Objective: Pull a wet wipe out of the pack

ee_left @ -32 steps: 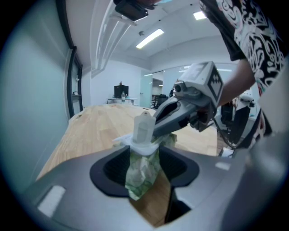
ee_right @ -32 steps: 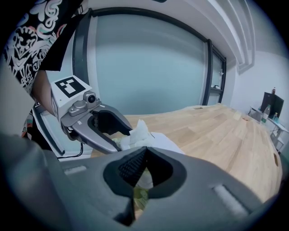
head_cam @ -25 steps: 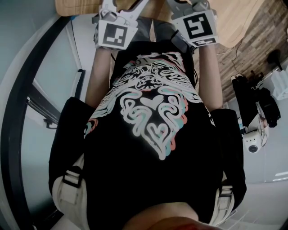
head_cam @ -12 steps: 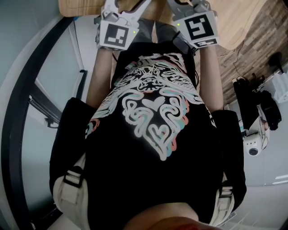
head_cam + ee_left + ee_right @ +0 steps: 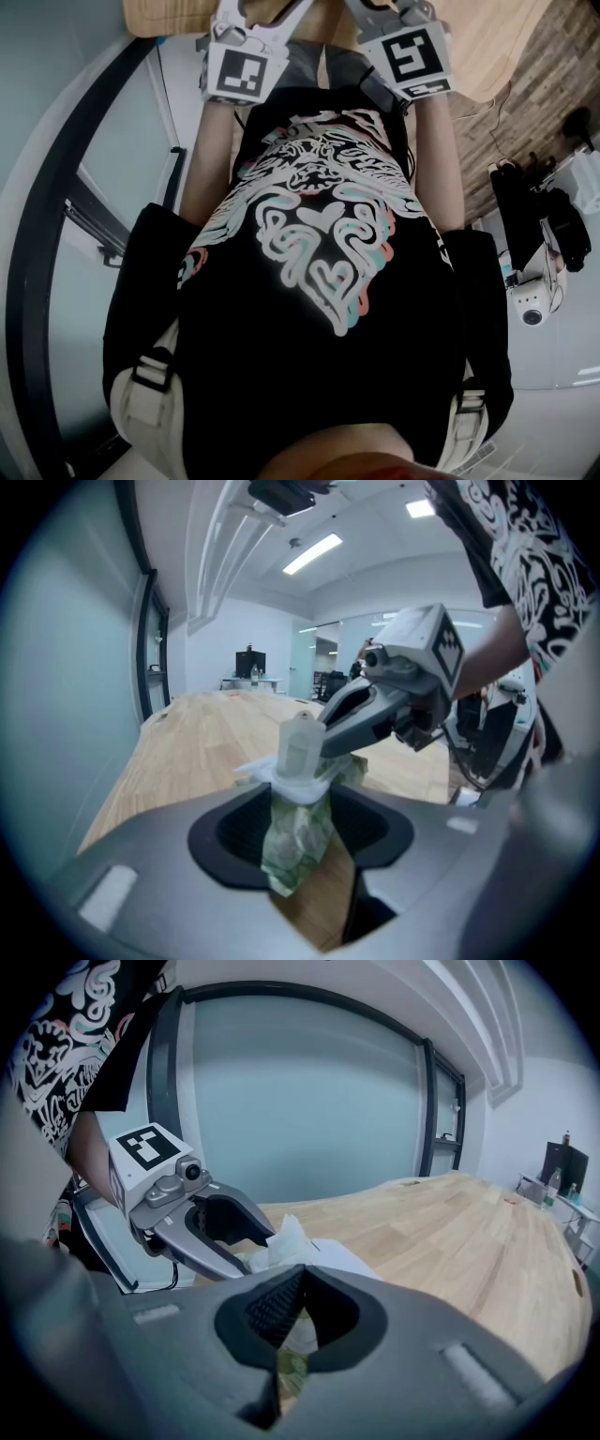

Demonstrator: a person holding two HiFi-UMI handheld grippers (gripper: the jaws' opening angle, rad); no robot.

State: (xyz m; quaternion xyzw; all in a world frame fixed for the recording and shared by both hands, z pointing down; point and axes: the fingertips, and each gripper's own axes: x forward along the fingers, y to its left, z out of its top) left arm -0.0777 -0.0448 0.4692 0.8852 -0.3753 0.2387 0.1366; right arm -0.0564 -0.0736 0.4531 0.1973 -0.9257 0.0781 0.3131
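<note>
In the left gripper view my left gripper (image 5: 298,803) is shut on a crumpled green wet wipe pack (image 5: 292,841), held over the wooden table (image 5: 202,738). A white wet wipe (image 5: 302,761) sticks up from the pack's top. My right gripper (image 5: 330,741) reaches in from the right, its fingertips closed on that wipe. The right gripper view shows its jaws (image 5: 298,1274) pressed together, the wipe (image 5: 289,1239) standing just beyond them and the pack (image 5: 291,1368) below. In the head view only the marker cubes (image 5: 234,73) (image 5: 417,56) show; the jaws are cut off at the top.
The long wooden table (image 5: 459,1227) stretches ahead. A glass wall with a black frame (image 5: 427,1101) runs along one side. Dark equipment and a small white camera unit (image 5: 531,307) stand on the floor to the right. Distant desks with a monitor (image 5: 250,663) fill the back.
</note>
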